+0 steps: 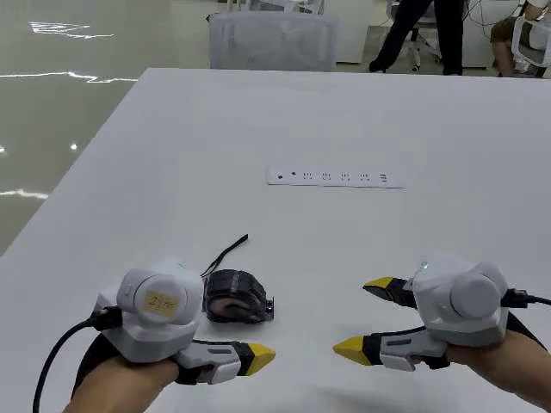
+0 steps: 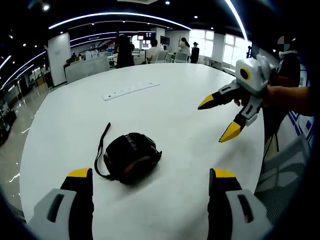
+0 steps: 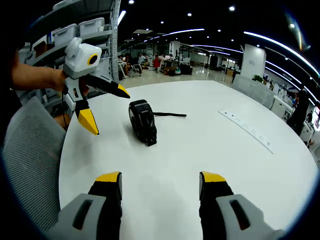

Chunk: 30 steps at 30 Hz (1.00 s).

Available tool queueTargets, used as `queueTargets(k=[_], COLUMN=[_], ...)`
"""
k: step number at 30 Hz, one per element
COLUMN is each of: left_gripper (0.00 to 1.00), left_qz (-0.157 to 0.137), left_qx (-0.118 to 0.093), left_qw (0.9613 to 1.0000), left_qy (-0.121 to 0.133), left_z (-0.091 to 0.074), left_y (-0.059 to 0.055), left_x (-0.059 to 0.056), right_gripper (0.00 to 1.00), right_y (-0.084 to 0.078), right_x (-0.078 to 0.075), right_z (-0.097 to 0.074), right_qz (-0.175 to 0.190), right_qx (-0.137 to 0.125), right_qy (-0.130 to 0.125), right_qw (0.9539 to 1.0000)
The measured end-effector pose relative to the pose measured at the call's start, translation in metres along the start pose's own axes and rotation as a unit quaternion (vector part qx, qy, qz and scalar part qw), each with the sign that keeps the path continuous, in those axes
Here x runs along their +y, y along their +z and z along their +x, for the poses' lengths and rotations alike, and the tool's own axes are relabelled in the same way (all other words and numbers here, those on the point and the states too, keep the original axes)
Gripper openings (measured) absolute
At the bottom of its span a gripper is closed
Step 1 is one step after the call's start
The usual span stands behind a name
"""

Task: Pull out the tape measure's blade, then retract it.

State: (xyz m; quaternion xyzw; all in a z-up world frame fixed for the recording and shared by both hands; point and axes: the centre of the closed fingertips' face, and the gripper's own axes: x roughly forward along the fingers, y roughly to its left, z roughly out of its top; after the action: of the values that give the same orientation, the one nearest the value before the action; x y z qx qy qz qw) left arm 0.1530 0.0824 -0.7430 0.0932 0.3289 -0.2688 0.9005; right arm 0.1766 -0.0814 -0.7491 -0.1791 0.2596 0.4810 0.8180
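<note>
Lying ahead of left fingers, tape measure untouched, right fingers farther off

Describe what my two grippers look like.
The left gripper and the right gripper both have rounded white-grey bodies and black fingers with yellow tips. A black cable leaves the left one, which also carries a yellow sticker with handwriting I can't read.
</note>
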Motion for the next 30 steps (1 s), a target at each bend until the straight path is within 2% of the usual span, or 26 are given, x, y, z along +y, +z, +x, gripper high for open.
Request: queueTargets(k=[4, 7, 8, 9, 13, 17, 20, 22, 30], left_gripper=[0.97, 0.97, 0.97, 0.97, 0.98, 0.99, 0.99, 0.99, 0.99], left_qz=[-0.001, 0.004, 0.007, 0.009, 0.018, 0.032, 0.036, 0.036, 0.036], left_qx=[0.006, 0.0, -0.005, -0.007, -0.02, -0.033, -0.035, -0.036, -0.039], left_qw=[1.0, 1.0, 0.9999, 0.9999, 0.9994, 0.9986, 0.9984, 0.9983, 0.9978], left_qy=[0.0, -0.004, -0.008, -0.01, -0.023, -0.026, -0.026, -0.029, -0.039], left_z=[-0.004, -0.01, -0.014, -0.016, -0.02, -0.026, -0.028, -0.031, -0.037], left_y=[-0.005, -0.005, -0.001, 0.0, 0.003, 0.003, 0.001, -0.001, -0.009], left_x=[0.005, 0.006, 0.001, 0.001, -0.001, 0.0, 0.003, 0.003, 0.004], right_gripper=[0.68, 0.7, 0.71, 0.72, 0.74, 0.77, 0.79, 0.8, 0.83], right_y=[-0.004, -0.01, -0.011, -0.012, -0.013, -0.019, -0.022, -0.025, -0.023], right_x=[-0.001, -0.003, -0.003, -0.004, -0.001, -0.003, -0.001, -0.005, -0.004], right_z=[-0.01, -0.015, -0.018, -0.02, -0.03, -0.039, -0.046, -0.049, -0.062], right_qz=[0.002, 0.002, 0.001, 0.0, 0.004, 0.005, 0.008, 0.006, 0.016], right_qx=[-0.002, -0.003, -0.004, -0.005, -0.009, -0.012, -0.015, -0.02, -0.029], right_qy=[-0.007, -0.01, -0.013, -0.014, -0.017, -0.024, -0.023, -0.028, -0.036], right_qw=[1.0, 0.9999, 0.9999, 0.9999, 0.9998, 0.9996, 0.9996, 0.9994, 0.9988])
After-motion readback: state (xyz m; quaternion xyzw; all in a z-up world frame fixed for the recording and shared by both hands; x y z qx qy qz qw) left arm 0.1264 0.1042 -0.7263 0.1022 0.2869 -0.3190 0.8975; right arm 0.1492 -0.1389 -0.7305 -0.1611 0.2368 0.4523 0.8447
